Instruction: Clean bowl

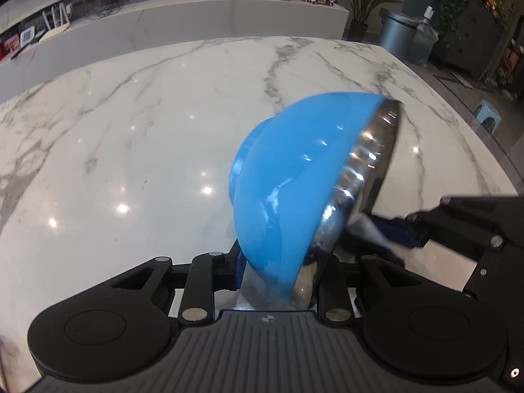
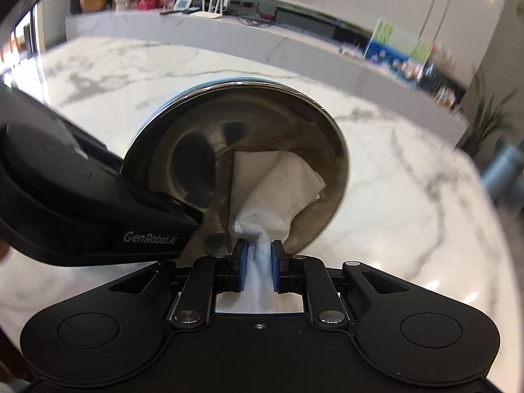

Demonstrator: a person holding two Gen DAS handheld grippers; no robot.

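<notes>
A bowl (image 1: 294,170), blue outside and shiny steel inside, is held tilted on its side above the white marble table (image 1: 131,131). My left gripper (image 1: 281,271) is shut on its lower rim, one finger on the blue wall and one inside. The right wrist view looks into the steel hollow of the bowl (image 2: 262,124). My right gripper (image 2: 258,255) is shut on a crumpled white paper tissue (image 2: 278,183), whose free end lies against the inner wall on the right side. The left gripper (image 2: 183,213) reaches in from the left. In the left wrist view the right gripper (image 1: 412,229) and tissue (image 1: 373,229) show behind the rim.
The marble table (image 2: 393,196) stretches wide around the bowl. Beyond it runs a long counter (image 1: 229,9) with routers, boxes and packets. A potted plant (image 1: 363,3), a grey bin (image 1: 396,32) and a small blue stool (image 1: 488,114) stand off the table's right side.
</notes>
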